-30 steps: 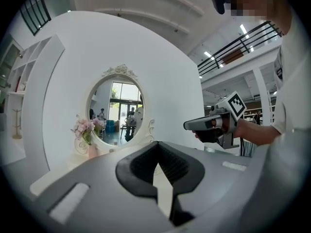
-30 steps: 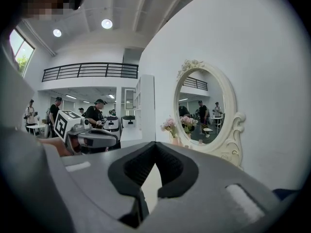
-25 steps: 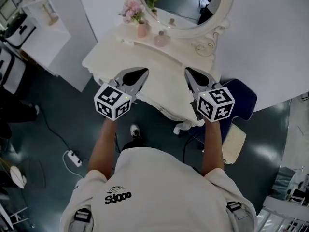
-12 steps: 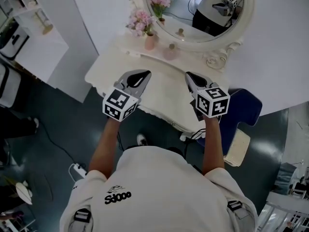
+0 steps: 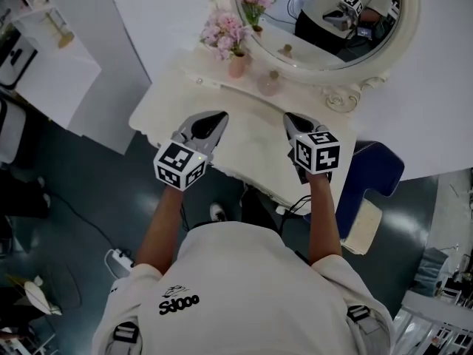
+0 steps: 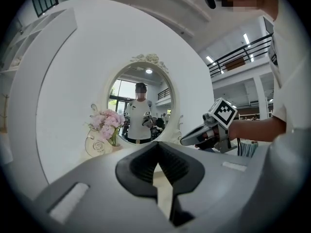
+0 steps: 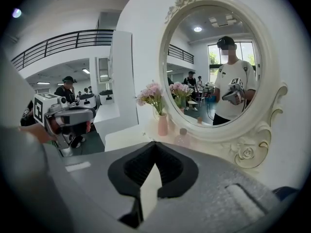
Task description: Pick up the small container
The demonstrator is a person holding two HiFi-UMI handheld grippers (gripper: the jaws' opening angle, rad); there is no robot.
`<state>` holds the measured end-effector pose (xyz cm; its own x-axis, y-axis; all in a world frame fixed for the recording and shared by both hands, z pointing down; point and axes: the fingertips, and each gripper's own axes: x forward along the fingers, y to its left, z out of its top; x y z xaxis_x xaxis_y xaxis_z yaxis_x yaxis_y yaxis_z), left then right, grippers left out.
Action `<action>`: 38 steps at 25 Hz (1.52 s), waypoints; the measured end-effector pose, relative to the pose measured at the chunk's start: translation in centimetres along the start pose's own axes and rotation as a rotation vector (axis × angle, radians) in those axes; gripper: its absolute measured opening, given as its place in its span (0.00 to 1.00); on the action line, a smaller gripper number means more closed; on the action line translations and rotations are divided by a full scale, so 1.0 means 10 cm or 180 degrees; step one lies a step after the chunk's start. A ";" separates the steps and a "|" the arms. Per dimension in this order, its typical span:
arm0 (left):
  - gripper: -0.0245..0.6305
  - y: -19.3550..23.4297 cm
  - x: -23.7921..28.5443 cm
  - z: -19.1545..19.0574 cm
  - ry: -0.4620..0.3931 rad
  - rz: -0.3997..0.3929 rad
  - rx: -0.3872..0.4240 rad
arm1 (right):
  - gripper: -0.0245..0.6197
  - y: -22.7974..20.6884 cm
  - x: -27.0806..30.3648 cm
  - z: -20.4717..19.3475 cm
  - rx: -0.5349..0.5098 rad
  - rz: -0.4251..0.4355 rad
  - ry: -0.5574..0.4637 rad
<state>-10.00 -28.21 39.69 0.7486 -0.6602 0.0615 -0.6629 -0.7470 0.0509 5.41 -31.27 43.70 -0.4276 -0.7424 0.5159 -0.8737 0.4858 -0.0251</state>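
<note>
Wide cream surface, oval mirror at back. Over front edge: left tongs & right tongs — both clenched, empty, prob. aimed for reach. Flower vase by mirror; small container just right of it — untouched, well ahead of tongs.

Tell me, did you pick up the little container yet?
Not yet. Nothing looks done: the small container stands on the table by the mirror, untouched. The left gripper and right gripper are shut and empty, short of it. Reaching, opening and grabbing remain.
</note>
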 end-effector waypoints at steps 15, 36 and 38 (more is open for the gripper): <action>0.07 0.67 0.55 -0.54 0.0568 0.0218 -0.0351 | 0.14 -0.63 1.20 0.03 0.0101 0.0080 0.0203; 0.07 0.62 0.91 -1.10 0.1029 -0.0050 -0.0713 | 0.34 -1.00 2.18 -0.04 -0.0213 0.0339 0.0278; 0.07 0.62 0.87 -1.11 0.1028 -0.0017 -0.0698 | 0.30 -1.00 2.22 -0.04 -0.0197 0.0343 0.0253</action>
<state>-7.74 -37.66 51.58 0.7328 -0.5714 0.3694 -0.6721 -0.6927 0.2617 4.73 -52.36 55.74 -0.4962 -0.6467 0.5792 -0.8068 0.5900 -0.0325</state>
